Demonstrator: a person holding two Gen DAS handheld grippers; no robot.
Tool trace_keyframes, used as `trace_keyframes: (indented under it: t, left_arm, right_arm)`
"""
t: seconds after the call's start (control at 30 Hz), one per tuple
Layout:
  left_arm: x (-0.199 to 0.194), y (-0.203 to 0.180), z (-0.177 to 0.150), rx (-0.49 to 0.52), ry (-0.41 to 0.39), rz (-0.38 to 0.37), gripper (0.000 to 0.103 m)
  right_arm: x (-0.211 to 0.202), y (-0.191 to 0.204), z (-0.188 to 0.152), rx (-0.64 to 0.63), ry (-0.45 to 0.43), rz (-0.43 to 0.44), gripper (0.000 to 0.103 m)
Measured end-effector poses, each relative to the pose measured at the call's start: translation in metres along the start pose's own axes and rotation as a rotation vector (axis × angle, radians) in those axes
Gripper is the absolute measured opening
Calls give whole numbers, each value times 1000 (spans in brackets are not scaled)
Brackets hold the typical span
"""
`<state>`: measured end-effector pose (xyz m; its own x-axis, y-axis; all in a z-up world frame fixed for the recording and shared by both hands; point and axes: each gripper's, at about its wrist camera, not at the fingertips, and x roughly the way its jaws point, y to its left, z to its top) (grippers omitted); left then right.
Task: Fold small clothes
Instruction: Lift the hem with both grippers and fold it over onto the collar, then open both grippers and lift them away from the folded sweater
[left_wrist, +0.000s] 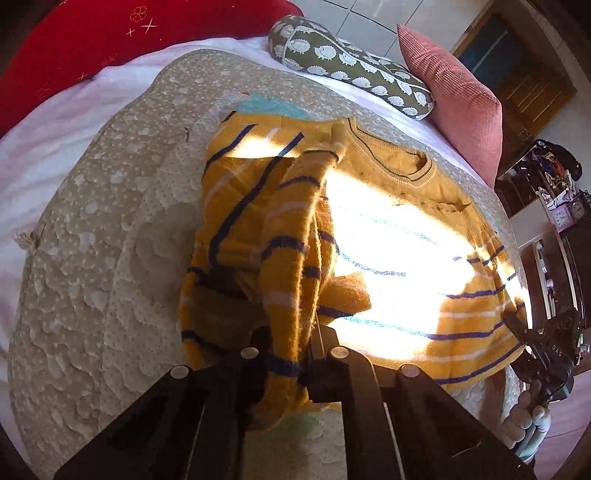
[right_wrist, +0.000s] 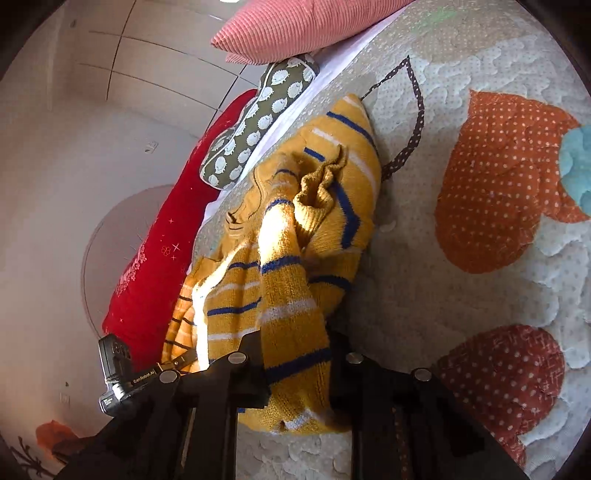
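Observation:
A small mustard-yellow knitted sweater (left_wrist: 240, 206) with blue and white stripes lies on a beige quilted bedspread (left_wrist: 103, 229), its neck toward the pillows. Bright sun washes out its middle. My left gripper (left_wrist: 290, 354) is shut on a bunched fold at the sweater's near edge, lifting it off the quilt. In the right wrist view the same sweater (right_wrist: 332, 206) lies crumpled, one sleeve cuff standing up. My right gripper (right_wrist: 297, 354) is shut on a thick striped fold of it. Each gripper also shows at the edge of the other's view: the right gripper (left_wrist: 546, 354), the left gripper (right_wrist: 114, 369).
A red cushion (left_wrist: 74, 48), a hedgehog-print pillow (left_wrist: 351, 70) and a pink ribbed pillow (left_wrist: 454, 96) line the bed's far edge. Dark shelves with clutter (left_wrist: 554, 206) stand beyond the bed's right side. Orange dotted patches (right_wrist: 498, 184) decorate the quilt beside the sweater.

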<state>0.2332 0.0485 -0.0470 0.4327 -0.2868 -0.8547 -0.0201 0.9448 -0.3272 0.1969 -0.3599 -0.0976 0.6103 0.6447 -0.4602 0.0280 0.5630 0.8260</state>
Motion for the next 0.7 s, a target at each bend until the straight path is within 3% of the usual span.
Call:
trace_keyframes:
  t: [0.3, 0.37, 0.5, 0.57, 0.7]
  left_arm:
    - [-42, 10, -53, -53, -12, -87, 7]
    - [-42, 13, -69, -65, 4, -92, 9]
    - [-49, 18, -90, -29, -5, -37, 12]
    - [-65, 23, -95, -17, -32, -33, 14]
    - [-107, 20, -95, 21, -137, 7, 19]
  right_arm:
    - [-63, -8, -37, 31, -17, 73, 17]
    - [-74, -11, -51, 9, -21, 32, 17]
    - [-93, -22, -72, -16, -49, -87, 30]
    - [-111, -27, -78, 6, -85, -69, 35]
    - [-148, -28, -90, -31, -153, -127, 35]
